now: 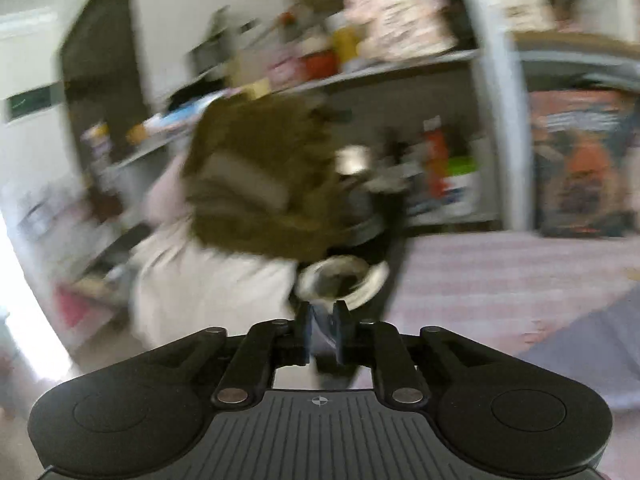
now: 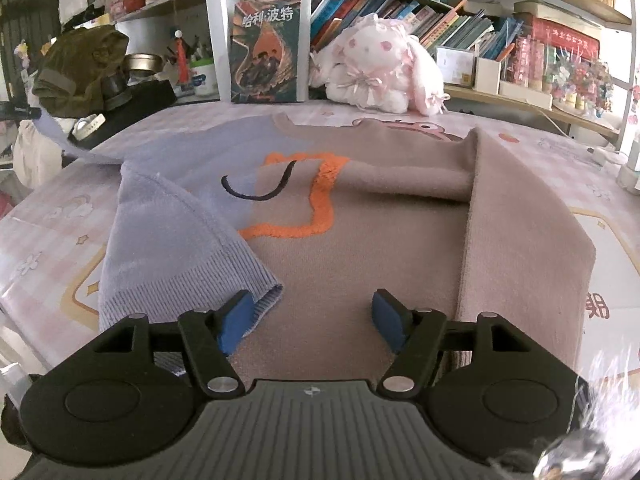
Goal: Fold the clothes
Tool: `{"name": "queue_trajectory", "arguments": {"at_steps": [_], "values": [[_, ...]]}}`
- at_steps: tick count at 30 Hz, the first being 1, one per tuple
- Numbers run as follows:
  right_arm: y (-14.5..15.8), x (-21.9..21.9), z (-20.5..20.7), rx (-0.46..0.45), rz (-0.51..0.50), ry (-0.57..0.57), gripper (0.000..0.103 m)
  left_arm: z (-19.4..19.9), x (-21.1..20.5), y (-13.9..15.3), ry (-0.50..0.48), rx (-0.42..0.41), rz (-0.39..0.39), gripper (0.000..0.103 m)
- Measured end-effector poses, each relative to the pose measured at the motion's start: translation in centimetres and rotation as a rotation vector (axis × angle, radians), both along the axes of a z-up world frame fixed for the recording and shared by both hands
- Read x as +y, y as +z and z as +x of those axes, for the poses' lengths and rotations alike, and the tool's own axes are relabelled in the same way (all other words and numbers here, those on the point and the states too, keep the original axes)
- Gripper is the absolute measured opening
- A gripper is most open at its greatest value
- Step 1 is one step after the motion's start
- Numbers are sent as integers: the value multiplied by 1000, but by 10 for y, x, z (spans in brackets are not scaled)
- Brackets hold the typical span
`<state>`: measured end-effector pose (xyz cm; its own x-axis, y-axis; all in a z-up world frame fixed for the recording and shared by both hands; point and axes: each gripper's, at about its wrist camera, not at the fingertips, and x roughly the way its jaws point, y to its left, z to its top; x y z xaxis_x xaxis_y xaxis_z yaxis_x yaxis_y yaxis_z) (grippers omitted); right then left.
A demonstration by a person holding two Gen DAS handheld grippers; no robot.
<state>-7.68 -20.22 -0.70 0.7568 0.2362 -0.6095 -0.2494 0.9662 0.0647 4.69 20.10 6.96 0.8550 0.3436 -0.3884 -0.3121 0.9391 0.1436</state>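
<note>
The sweater point(image 2: 320, 208) lies spread on the table point(image 2: 600, 248) before the plush rabbit point(image 2: 376, 68). The right gripper point(image 2: 312, 316) gapes wide above its hem, holding nothing; the left gripper point(image 1: 322, 330) pinches lavender cloth point(image 1: 323, 332), jaws nearly closed

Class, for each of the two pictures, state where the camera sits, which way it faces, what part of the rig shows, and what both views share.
Left wrist: on the left gripper, nearly shut on lilac cloth, facing blurred shelves.
Right wrist: on the right gripper, jaws open, looking along the table over the sweater to the bookshelf.
Shared: an olive bundle, the shelving, the table cover.
</note>
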Motion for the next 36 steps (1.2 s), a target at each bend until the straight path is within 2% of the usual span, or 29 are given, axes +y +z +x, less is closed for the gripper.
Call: {"name": "queue_trajectory", "arguments": {"at_steps": [3,4,6,8,10,12,15,17,18,20,22,24,27,28,32,33,36], "values": [[0,0,1,0,-4,1,68,3,6,-8,55,18,-1,16],[0,0,1,1,-3,2,68,-6,-9,-8,-12,3,-12,17],[0,-1,1,0,-3,5,68,-27,-36,-9,-154,-5,-31,29],[0,0,0,0,-4,2,68,-50,-71,-14,-329,12,-57,30],[0,1,0,0,-6,1,68,-78,-100,-21,-480,42,-128,30],[-1,2,0,0,-8,1,68,-101,-123,-29,-574,68,-211,31],[-1,2,-2,-3,-7,7,68,-128,-152,-40,-659,112,-283,33],[-2,-1,-5,-10,2,8,67,-143,-162,-44,-691,130,-330,35],[-2,-2,-6,-13,4,6,67,-145,-165,-47,-694,137,-353,40],[0,-5,-9,-20,4,-21,56,-148,-163,-53,-688,156,-403,45],[4,-12,-12,-32,25,-44,47,-148,-158,-60,-675,186,-465,45],[8,-20,-14,-46,52,-65,47,-145,-154,-67,-656,215,-538,45],[10,-22,-15,-46,27,-53,46,-137,-153,-76,-632,241,-657,45],[9,-22,-15,-35,21,-47,45,-136,-156,-75,-632,232,-653,45],[-1,-20,-19,-34,13,-30,45,-126,-189,-61,-710,197,-489,48],[-1,-20,-19,-37,7,-27,45,-122,-202,-60,-745,213,-438,52],[-2,-21,-20,-41,3,-22,46,-111,-247,-62,-837,263,-244,53]]}}
